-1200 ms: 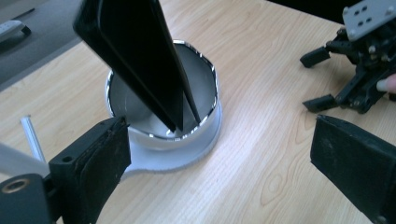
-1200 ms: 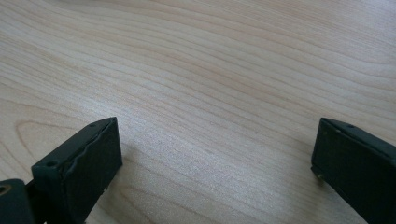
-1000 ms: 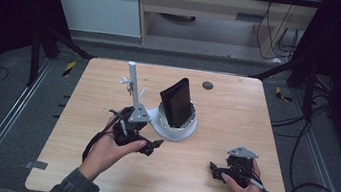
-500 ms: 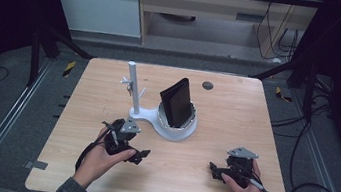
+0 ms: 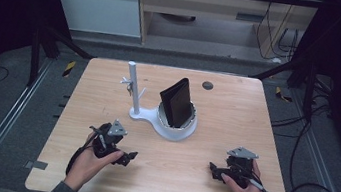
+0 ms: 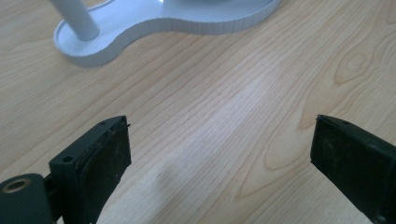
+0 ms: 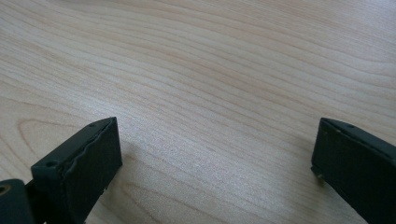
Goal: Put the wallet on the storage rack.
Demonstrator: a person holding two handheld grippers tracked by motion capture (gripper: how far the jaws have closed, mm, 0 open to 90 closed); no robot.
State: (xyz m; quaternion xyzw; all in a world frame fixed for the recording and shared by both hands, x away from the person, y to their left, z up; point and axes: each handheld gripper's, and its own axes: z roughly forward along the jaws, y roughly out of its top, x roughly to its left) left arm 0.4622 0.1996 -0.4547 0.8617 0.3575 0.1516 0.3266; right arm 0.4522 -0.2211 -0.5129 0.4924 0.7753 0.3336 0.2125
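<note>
From the high view we see the left gripper (image 5: 122, 157) low on the near left of the wooden table (image 5: 235, 120), held in the person's left hand (image 5: 88, 163). A second ago it sat up against the white stand (image 5: 167, 126); half a second ago it was partway back; now it lies well apart from the stand, toward the near edge. The right gripper (image 5: 213, 171) rests at the near right in the right hand (image 5: 246, 190), where it was in both earlier pictures. The stand itself has not shifted: it sits at the middle of the table, its thin post (image 5: 131, 88) rising at the left (small pegs stick out of it, with something small hanging there that we cannot make out) and a black wallet (image 5: 177, 102) standing upright, slightly tilted, in its round cup. A small dark disc (image 5: 207, 85) lies near the far edge. Around the table we see grey floor, black frame bars, cables at the right and a pale cabinet behind.

In the left gripper view the jaws stand wide apart over bare wood, nothing between them; the stand's base (image 6: 154, 21) and post (image 6: 77, 18) lie ahead at the top.

In the right gripper view the jaws also stand wide, with bare wood grain (image 7: 210, 84) between.
</note>
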